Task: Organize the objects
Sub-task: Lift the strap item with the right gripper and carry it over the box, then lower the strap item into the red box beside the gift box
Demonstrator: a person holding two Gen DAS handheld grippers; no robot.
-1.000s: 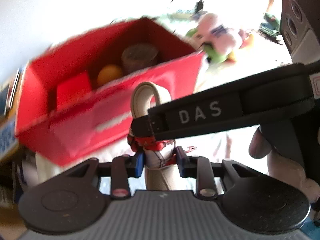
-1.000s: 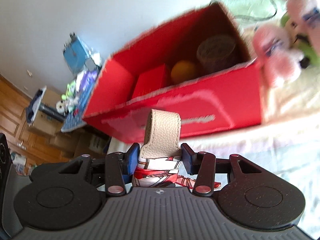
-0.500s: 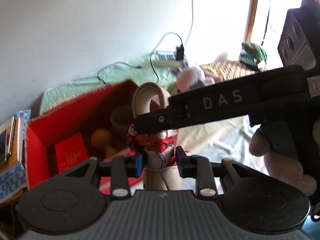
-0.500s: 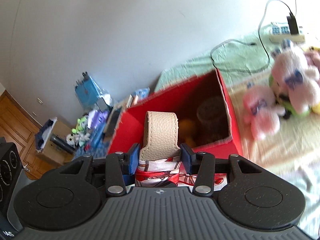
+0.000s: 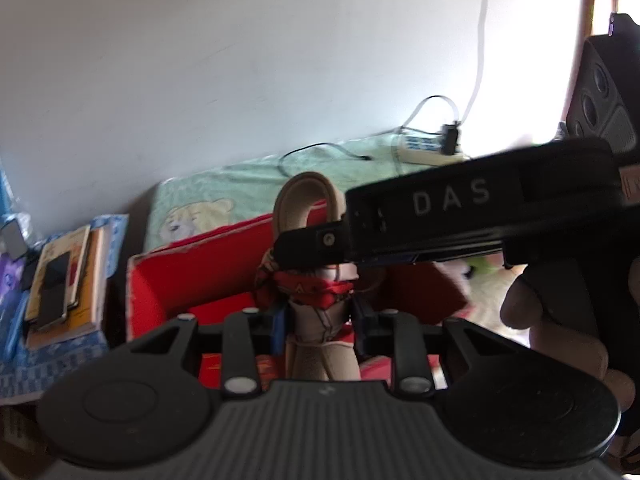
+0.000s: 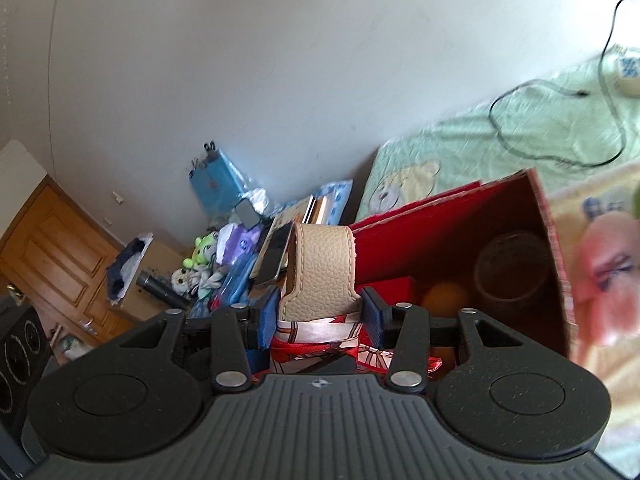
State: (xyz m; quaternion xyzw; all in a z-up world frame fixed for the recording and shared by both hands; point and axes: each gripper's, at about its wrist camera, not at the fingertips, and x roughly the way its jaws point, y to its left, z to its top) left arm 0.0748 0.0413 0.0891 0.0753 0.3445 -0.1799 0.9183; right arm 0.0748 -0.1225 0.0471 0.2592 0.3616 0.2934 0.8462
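Both grippers hold one beige leather strap (image 6: 322, 268) with a red and white scarf (image 6: 320, 332) tied around it. My right gripper (image 6: 319, 312) is shut on the strap near its bend. In the left wrist view my left gripper (image 5: 318, 320) is shut on the strap (image 5: 316, 344) just below the scarf knot (image 5: 308, 286), and the right gripper's black body (image 5: 460, 216) crosses above it. An open red box (image 6: 400, 240) sits on the bed beyond and below. It holds a dark cylindrical tin (image 6: 510, 270), an orange ball (image 6: 444, 298) and a small red box (image 6: 390, 292).
A person's fingers (image 5: 552, 320) hold the right gripper's handle. A pile of books and a phone (image 5: 60, 276) lies left of the red box. A power strip (image 5: 428, 146) and black cable (image 6: 552, 120) lie on the green bedsheet. A pink plush (image 6: 608, 272) sits to the right.
Both grippers rose and tilted up with the strap. The red box has dropped lower in both views and more wall shows. The grip on the strap is unchanged.
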